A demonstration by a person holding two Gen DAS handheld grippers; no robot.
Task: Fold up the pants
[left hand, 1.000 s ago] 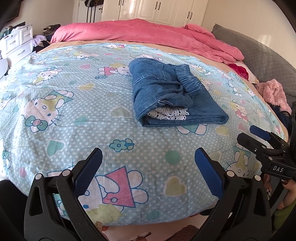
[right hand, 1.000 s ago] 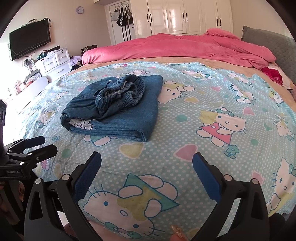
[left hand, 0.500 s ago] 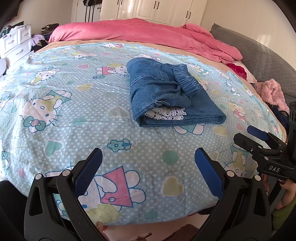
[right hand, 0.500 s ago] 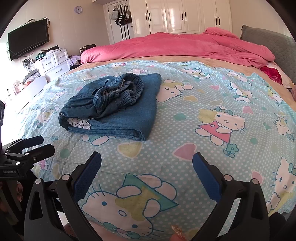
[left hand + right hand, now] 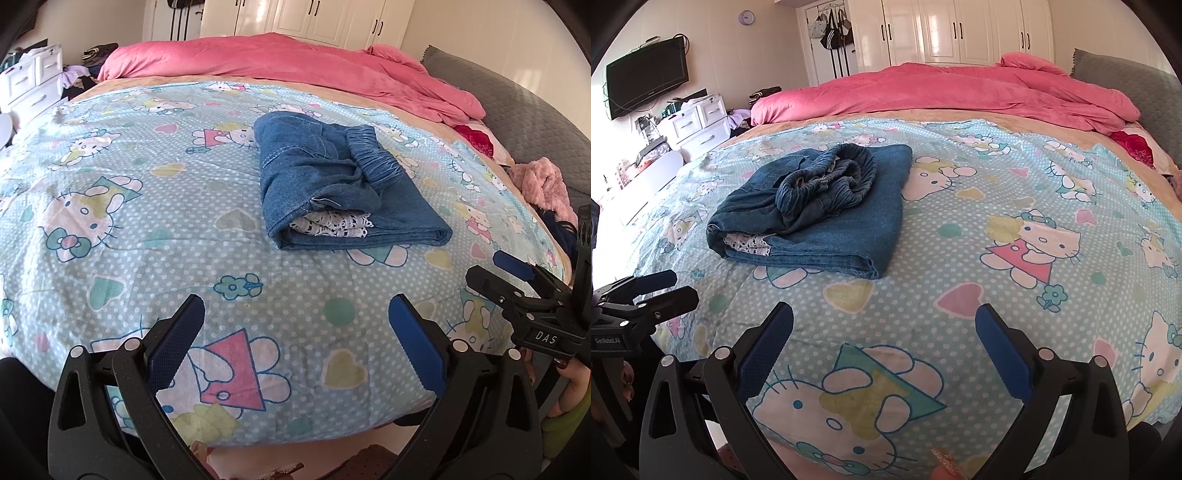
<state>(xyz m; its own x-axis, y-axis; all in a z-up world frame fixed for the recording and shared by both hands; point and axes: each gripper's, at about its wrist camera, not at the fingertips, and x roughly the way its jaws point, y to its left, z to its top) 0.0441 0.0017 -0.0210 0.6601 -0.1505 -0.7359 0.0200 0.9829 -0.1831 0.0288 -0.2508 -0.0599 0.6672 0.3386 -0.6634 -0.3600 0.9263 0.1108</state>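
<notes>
The blue denim pants (image 5: 332, 184) lie folded in a compact stack on the light blue cartoon-print bed sheet (image 5: 147, 229), with white lace trim showing at the near edge. They also show in the right wrist view (image 5: 820, 218), left of centre. My left gripper (image 5: 295, 328) is open and empty, held back at the bed's near edge, apart from the pants. My right gripper (image 5: 884, 332) is open and empty, also near the bed's edge. Each gripper shows in the other's view: the right one (image 5: 517, 280), the left one (image 5: 653, 291).
A pink duvet (image 5: 280, 59) is bunched along the far side of the bed. A grey headboard (image 5: 517, 103) and a pink fluffy item (image 5: 543, 184) are at the right. White drawers (image 5: 694, 125), a wall TV (image 5: 646, 77) and wardrobes (image 5: 960, 33) stand beyond.
Both grippers have drifted slightly; the pants appear a little farther up in both views. The pants lie unchanged and both grippers stay open.
</notes>
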